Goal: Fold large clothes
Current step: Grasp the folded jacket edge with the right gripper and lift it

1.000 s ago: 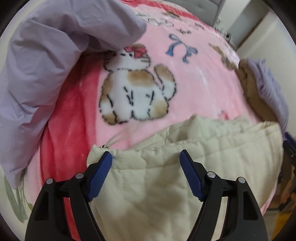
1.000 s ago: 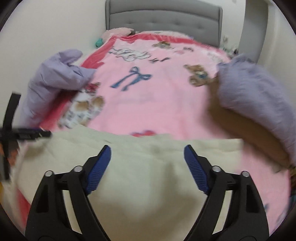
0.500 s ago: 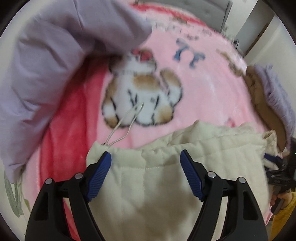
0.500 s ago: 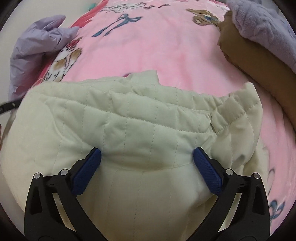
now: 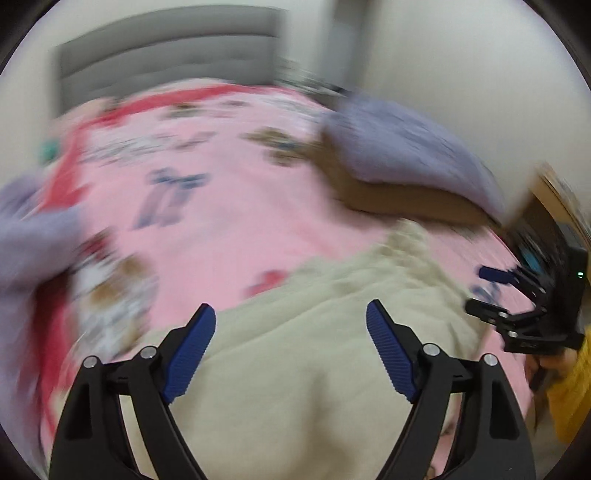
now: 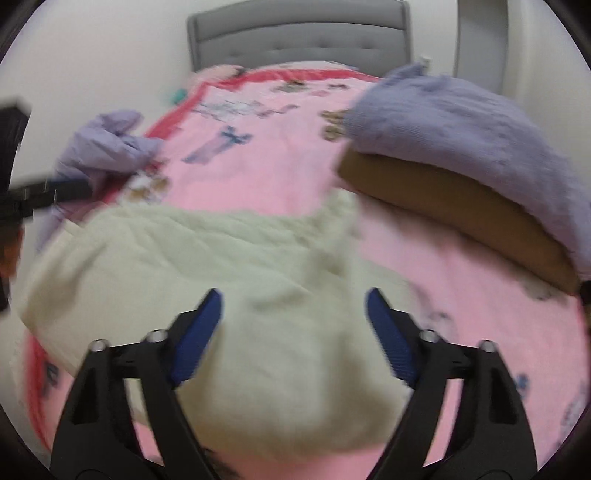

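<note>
A cream quilted garment [image 5: 332, 332] lies bunched on the pink cartoon-print blanket [image 5: 229, 229], blurred by motion. My left gripper [image 5: 291, 325] hovers over its near part; its jaws are opening and the blue pads touch no cloth. In the right wrist view the garment [image 6: 229, 258] spreads across the middle. My right gripper [image 6: 293, 314] hangs above its near fold, jaws closing, wide apart, pads clear of the fabric. The right gripper [image 5: 491, 291] also shows at the right edge of the left wrist view, beside a yellow sleeve [image 5: 569, 391].
A lilac knit [image 6: 461, 122] lies folded on a brown garment [image 6: 443, 199] at the bed's right side. A crumpled lilac garment [image 6: 107, 147] sits at the left edge. A grey headboard [image 6: 295, 33] and white walls close off the far end.
Both grippers pulled back from the cream garment, which now lies looser and more spread. The left view swung toward the headboard. The right jaws stand narrower than half a second ago.
</note>
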Available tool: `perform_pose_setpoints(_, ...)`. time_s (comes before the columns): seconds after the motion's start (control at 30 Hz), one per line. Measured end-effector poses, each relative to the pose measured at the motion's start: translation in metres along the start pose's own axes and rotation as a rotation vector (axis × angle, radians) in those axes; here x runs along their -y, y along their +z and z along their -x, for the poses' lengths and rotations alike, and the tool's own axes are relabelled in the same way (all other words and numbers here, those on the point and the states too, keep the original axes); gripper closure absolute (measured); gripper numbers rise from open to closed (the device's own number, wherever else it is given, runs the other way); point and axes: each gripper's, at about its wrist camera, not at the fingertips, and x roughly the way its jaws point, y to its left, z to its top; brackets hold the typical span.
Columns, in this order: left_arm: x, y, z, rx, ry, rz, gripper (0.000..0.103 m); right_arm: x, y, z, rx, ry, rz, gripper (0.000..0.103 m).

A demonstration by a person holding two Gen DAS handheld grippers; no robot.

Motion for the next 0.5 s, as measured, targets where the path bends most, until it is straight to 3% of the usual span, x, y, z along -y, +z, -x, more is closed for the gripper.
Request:
perform_pose_setpoints(0.1,0.027,0.028,-0.042,-0.073,-0.154,-0.100,0.018,0.028,-0.018,0.002,-0.071,0.001,-0.012,0.039)
perform_pose_setpoints(0.2,0.050,0.054,-0.083,-0.144,-0.188,-0.195,0.018,0.039,-0.028,-0.005,-0.112,-0.002,-0.012,0.051)
perform_pose_setpoints(0.37,0.079,0.077,-0.135,-0.293,-0.307,-0.297,0.018,0.046,-0.036,-0.017,-0.150,0.017,0.010,0.052)
perform_pose_setpoints(0.5,0.089,0.082,-0.160,-0.327,-0.383,-0.317,0.023,0.048,-0.035,-0.023,-0.133,0.041,-0.003,0.051)
